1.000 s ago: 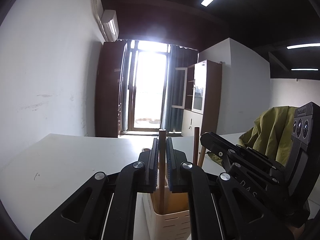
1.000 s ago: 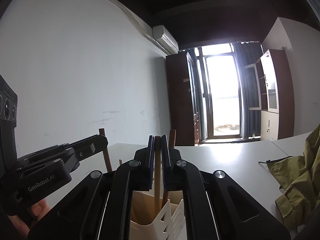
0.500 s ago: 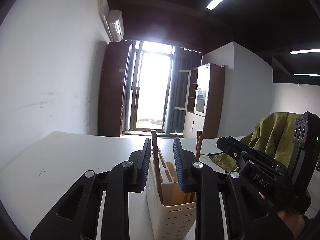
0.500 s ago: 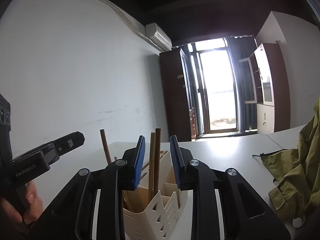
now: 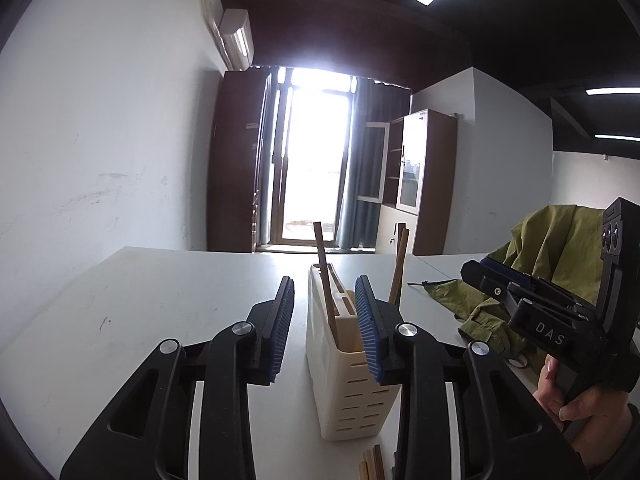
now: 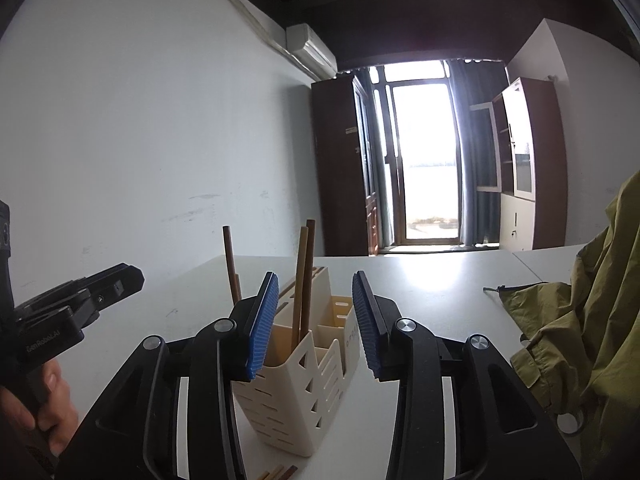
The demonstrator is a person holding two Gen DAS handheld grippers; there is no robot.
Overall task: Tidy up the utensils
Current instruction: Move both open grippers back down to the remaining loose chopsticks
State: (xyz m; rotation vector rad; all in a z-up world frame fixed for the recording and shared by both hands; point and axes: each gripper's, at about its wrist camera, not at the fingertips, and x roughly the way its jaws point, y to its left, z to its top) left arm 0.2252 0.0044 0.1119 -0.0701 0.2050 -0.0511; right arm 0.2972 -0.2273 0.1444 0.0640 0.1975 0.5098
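Hovering both wide-open, empty grippers, left (image 5: 324, 330) and right (image 6: 316, 322), beside the cream holder (image 5: 348, 376) where chopsticks (image 6: 303, 280) stand, you're likely between placements; next, reach for loose sticks (image 5: 372, 464) lying on the table (image 5: 160, 292).

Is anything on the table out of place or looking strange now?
Yes. A few wooden sticks lie loose on the white table in front of the cream holder, not inside it. The sticks in the holder lean unevenly. A green jacket is dumped nearby.
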